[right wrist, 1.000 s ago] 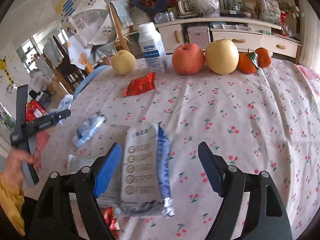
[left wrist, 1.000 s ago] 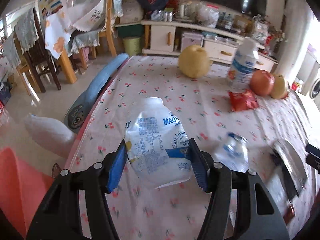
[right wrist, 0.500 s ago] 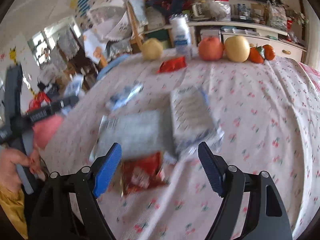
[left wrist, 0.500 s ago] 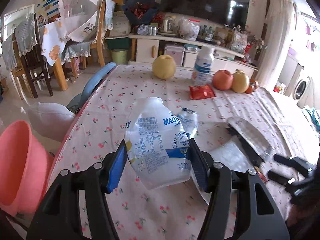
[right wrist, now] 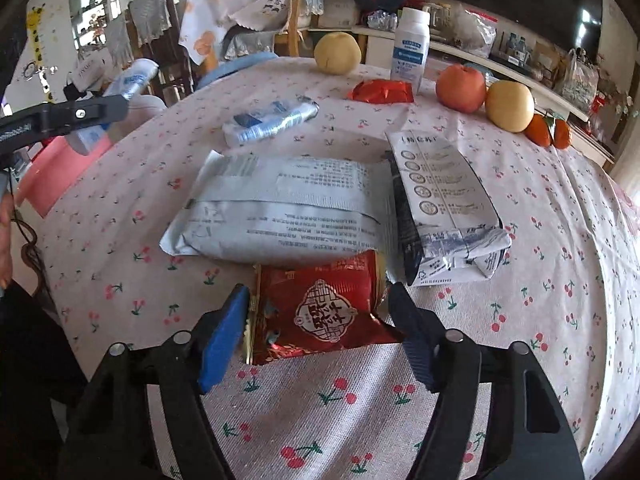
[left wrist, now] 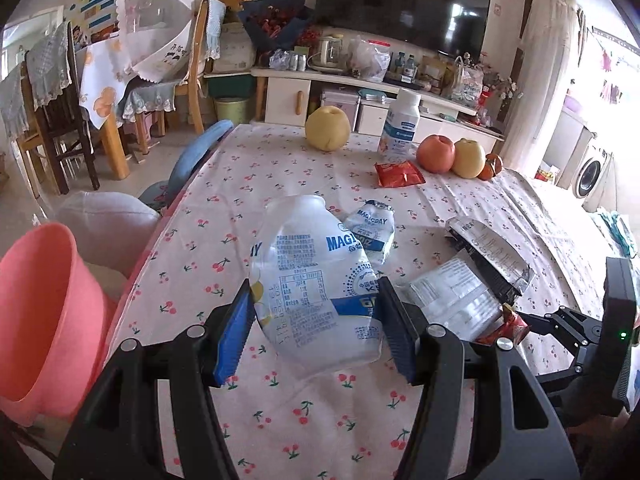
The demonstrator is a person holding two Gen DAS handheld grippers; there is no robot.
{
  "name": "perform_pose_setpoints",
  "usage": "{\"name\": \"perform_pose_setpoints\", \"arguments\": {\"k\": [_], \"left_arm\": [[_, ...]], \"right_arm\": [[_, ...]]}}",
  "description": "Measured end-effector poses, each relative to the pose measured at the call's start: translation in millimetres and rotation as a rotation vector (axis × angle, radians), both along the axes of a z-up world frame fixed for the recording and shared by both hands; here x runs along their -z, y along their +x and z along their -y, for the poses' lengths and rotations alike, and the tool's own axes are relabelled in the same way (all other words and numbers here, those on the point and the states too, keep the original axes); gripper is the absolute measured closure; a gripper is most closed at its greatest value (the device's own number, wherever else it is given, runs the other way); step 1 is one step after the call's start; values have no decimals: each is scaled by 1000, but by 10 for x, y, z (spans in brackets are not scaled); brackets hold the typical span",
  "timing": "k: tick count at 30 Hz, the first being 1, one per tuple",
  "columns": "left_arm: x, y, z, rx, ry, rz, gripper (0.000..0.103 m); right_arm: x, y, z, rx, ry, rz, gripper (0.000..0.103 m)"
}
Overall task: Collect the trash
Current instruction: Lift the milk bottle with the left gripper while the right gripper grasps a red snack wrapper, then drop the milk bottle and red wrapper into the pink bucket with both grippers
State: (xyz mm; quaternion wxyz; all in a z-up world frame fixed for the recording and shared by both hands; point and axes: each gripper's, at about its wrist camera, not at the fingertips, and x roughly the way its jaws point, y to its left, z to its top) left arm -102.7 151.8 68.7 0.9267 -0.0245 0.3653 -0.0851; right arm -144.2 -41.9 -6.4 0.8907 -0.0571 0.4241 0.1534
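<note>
Holding the squashed bottle (left wrist: 316,280) tight in my left claw (left wrist: 316,332), up above the table (left wrist: 240,184). My right claw (right wrist: 316,332) is closing around the red wrapper (right wrist: 320,308) lying on the cloth.

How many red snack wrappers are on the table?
2. One red wrapper lies between the right gripper's closing jaws, at the near edge of the pile. The other red wrapper lies far back by the white bottle. More could hide under the big packets.
</note>
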Motion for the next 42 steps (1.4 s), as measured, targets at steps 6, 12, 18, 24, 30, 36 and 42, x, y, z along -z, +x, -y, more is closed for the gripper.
{"name": "perform_pose_setpoints", "arguments": {"k": [6, 12, 18, 24, 30, 36, 42], "left_arm": [[-11, -1, -122, 1, -28, 0, 42], [-38, -13, -224, -6, -55, 5, 42], [-81, -23, -310, -12, -59, 19, 42], [-159, -46, -424, -29, -75, 40, 42], [-253, -70, -615, -73, -87, 69, 42], [-371, -122, -987, -163, -109, 104, 42], [-419, -165, -1597, -321, -149, 122, 42]], "right_arm": [[14, -20, -35, 19, -23, 8, 38], [-10, -73, -56, 39, -35, 13, 49], [-23, -133, -85, 71, -40, 16, 54], [-137, -224, -101, 99, -7, 36, 55], [-357, -307, -261, 75, 12, 78, 55], [-658, -310, -719, -17, 41, 117, 55], [-960, -216, -1509, -179, 78, 136, 55]]}}
